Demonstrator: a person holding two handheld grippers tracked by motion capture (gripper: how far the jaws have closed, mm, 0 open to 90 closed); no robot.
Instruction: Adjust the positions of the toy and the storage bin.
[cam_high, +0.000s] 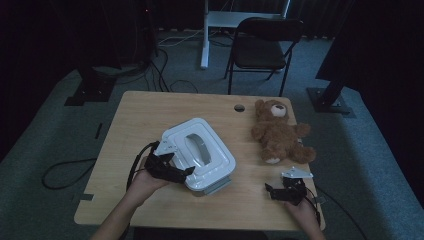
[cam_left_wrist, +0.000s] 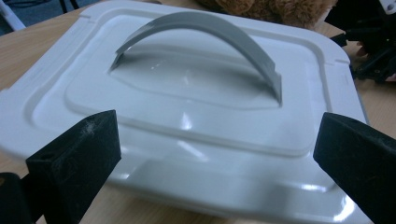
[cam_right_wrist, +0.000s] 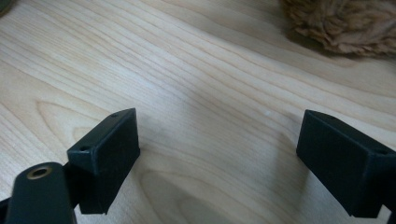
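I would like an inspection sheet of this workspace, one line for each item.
Surface: wooden table, with a round hole near its far edge.
Job's things: white box with grey handle, lid on.
Clutter: teddy bear lying to the right of the box.
Grippers: left tongs open at the box's near edge; right tongs open over bare wood.
Cables: black cables on the floor.
Surroundings: folding chair, dark room.
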